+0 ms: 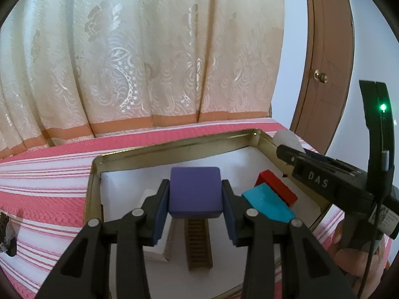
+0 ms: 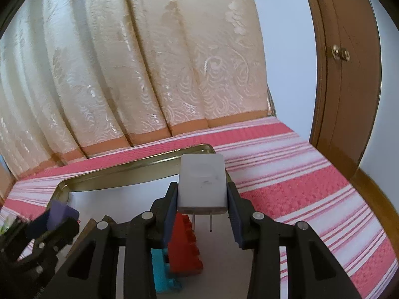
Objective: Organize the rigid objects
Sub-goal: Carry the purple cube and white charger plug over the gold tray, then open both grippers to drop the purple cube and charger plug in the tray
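Your left gripper [image 1: 195, 194] has its jaws closed partway on a purple, round-cornered cube block [image 1: 194, 190], both dark blue pads pressed flat to its sides. You hold that block above the shallow gold-coloured metal tin [image 1: 174, 147], whose floor is lined white. Below it, inside the tin, lie a brown ridged strip [image 1: 198, 244] and a white box [image 1: 159, 246] beside it. To the right in the tin, a turquoise plastic brick [image 1: 268, 204] rests against a red plastic brick [image 1: 276, 185].

Your right gripper [image 2: 202, 191] is likewise closed partway on a white rectangular plug-in charger [image 2: 202, 183], clamped by its two long sides with its two metal prongs [image 2: 202, 220] pointing back toward the camera. You hold it over the tin's right part, near the far right corner, with the red and turquoise bricks beneath and behind it.

The tin sits on a pink-and-white striped woven cloth [image 2: 299, 174]. Behind hangs a cream patterned curtain [image 1: 149, 62], with a brown wooden door [image 2: 349, 74] to the right.
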`<control>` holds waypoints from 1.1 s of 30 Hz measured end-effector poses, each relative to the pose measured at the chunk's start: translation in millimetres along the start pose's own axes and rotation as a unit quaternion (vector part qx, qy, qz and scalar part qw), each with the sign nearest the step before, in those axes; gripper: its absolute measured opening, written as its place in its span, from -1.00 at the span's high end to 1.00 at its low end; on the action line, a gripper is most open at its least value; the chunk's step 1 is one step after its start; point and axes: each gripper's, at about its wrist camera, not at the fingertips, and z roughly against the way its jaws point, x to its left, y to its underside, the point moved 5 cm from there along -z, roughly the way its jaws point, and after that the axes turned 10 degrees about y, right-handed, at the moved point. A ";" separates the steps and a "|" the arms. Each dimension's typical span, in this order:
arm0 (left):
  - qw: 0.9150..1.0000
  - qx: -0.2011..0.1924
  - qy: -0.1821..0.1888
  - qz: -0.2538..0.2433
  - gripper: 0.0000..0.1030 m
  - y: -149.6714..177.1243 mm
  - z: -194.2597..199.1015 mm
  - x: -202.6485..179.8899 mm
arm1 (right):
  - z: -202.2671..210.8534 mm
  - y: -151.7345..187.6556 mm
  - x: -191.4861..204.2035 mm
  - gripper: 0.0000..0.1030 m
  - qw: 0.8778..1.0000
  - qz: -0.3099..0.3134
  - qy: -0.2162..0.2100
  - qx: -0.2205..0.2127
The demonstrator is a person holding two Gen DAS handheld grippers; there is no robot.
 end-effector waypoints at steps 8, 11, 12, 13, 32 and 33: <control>1.000 0.019 -0.006 -0.006 0.25 4.8 -10.1 -5.1 | -7.5 5.7 8.7 0.21 1.000 0.008 -0.007 0.020; 1.000 0.022 -0.011 -0.006 0.25 5.2 -11.6 -4.3 | -8.5 7.0 8.3 0.21 1.000 0.006 -0.005 0.020; 1.000 0.023 -0.012 -0.005 0.25 5.1 -12.5 -3.5 | -9.3 7.9 8.4 0.21 1.000 0.006 -0.004 0.022; 1.000 0.025 -0.014 -0.005 0.25 5.0 -13.1 -3.1 | -10.5 8.8 9.1 0.21 1.000 0.008 -0.002 0.025; 0.997 0.061 -0.041 0.004 0.25 8.6 -30.1 3.6 | -16.9 13.5 18.4 0.21 0.999 0.027 0.003 0.034; 0.997 0.062 -0.043 0.002 0.25 8.9 -30.4 3.2 | -16.9 13.6 18.3 0.21 0.999 0.027 0.003 0.034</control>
